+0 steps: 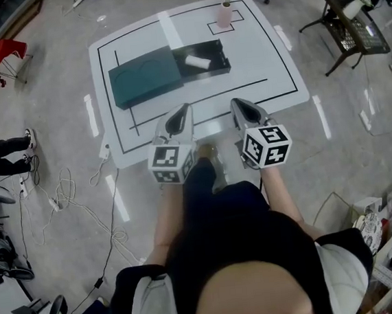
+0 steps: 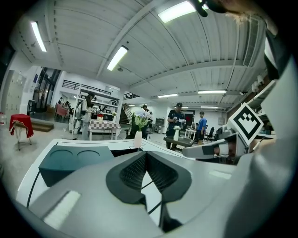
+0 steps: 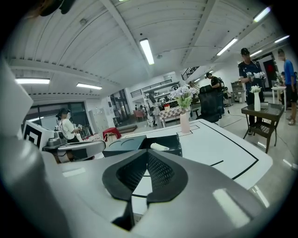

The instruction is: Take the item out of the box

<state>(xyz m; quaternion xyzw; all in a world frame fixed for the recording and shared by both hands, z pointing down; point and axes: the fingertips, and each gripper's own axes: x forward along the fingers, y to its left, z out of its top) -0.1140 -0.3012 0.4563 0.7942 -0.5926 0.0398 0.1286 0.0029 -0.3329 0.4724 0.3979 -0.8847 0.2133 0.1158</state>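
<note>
- The grey polished floor [image 1: 50,77] spreads wide around everything, with loose cables [image 1: 69,199] trailing over it at the left.
- The ceiling [image 2: 195,51], ribbed and hung with strip lights, shows only in the two gripper views. They also take in people [image 2: 177,122] standing well back in the open room.
- The white worktop [image 1: 270,63] is ruled with black lines and sits ahead of the person.
- A black side table [image 1: 352,24] stands off to the right of the worktop and a red stool [image 1: 4,57] off to the left.
- The box [image 1: 203,57] lies open on the worktop, its dark teal lid [image 1: 145,76] flat against its left side. The left gripper view shows two round hollows in that lid.
- The left gripper [image 1: 183,108] and right gripper [image 1: 235,103] hang side by side near the person's body, at the near edge of the worktop. Each is clenched tight on nothing.
- A pale vase [image 1: 224,15] of flowers stands in a marked square behind the box.
- The item [image 1: 198,61], a white roll, lies inside the box. The head view and right gripper view show it.
</note>
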